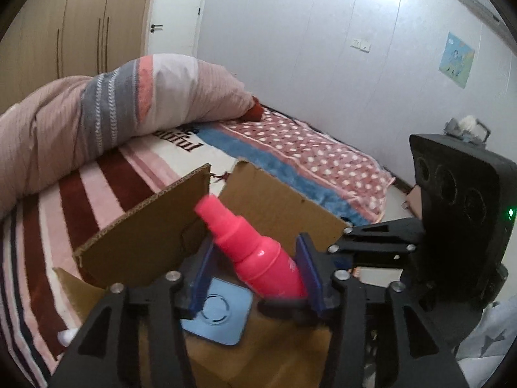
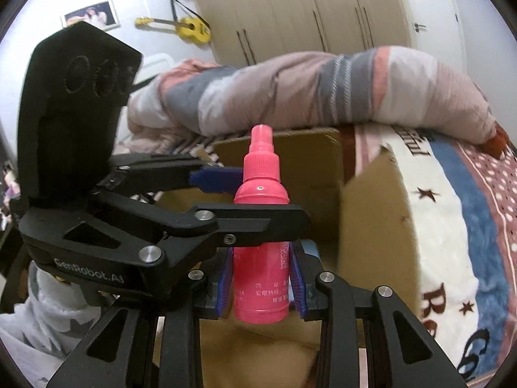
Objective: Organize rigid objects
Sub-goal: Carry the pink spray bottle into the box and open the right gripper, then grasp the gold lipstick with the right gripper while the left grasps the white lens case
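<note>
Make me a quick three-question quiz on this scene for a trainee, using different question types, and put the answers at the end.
1. True or false: the pink spray bottle lies flat on the bed.
2. Multiple choice: what lies inside the cardboard box? A) a light-blue square object B) a guitar C) a pillow
3. Fill in: the right gripper clamps the bottle's ____ part, while the left gripper straddles its shoulder.

Key: 1 false, it is upright between the grippers over the box; 2 A; 3 lower.
</note>
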Demonstrator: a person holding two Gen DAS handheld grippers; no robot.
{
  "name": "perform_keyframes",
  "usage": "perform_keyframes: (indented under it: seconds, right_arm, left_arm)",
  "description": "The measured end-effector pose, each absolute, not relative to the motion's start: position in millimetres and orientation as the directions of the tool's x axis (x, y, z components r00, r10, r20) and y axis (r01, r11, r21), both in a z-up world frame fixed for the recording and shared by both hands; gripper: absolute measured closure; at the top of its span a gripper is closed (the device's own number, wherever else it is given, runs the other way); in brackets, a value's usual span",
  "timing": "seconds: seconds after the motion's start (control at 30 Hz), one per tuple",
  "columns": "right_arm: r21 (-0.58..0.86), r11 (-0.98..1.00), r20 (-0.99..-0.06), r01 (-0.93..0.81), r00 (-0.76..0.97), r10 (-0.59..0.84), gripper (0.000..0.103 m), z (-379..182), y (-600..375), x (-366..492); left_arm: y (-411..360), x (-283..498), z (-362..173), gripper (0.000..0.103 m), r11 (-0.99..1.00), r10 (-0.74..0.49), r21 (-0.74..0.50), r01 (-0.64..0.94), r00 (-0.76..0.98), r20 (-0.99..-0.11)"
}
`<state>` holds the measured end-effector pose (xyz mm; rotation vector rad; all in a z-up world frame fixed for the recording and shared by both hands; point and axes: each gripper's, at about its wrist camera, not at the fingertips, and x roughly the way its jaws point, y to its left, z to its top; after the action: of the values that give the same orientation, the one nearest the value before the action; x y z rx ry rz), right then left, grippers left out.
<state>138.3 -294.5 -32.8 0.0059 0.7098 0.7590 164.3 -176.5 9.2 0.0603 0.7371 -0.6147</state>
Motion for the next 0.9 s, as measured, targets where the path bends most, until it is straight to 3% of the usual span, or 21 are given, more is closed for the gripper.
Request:
perform_keyframes:
  seconds: [0.03,0.1,0.57,0.9]
  right_arm:
    - [0.245,0.753,-0.593,-0.611,0.52,0.615,0.075,-34.8,-298.0,141.8]
    - [0.243,0.765,-0.598,-0.596,0.529,0.602,0.075,-37.2,-303.3,144.5]
    - [0.214,0.716,-0.554,-0.665,0.521,0.65,0.073,-7.4,-266.6,113.4]
    - [0.133,0.592,-0.562,-0.795,0.431,0.706,0.073,3.8,-169.8,68.9]
  left_arm:
    - [-174.8,161.8,12.1,0.032,0.827,-0.499,-0.144,0.544,0.59,-0.635]
    - [-170.5,154.4,21.0,0.016,0.84,-0.478,-0.098,0.533,0.641,-0.601]
    - [-67.8,102.4,48.1,0.016,0.929,-0.351,-0.09,0.359,0.777,-0.522]
    - [49.6,55.4,-0.1,0.016,0.988,-0.152,-0.094,0.12,0.816,-0.557]
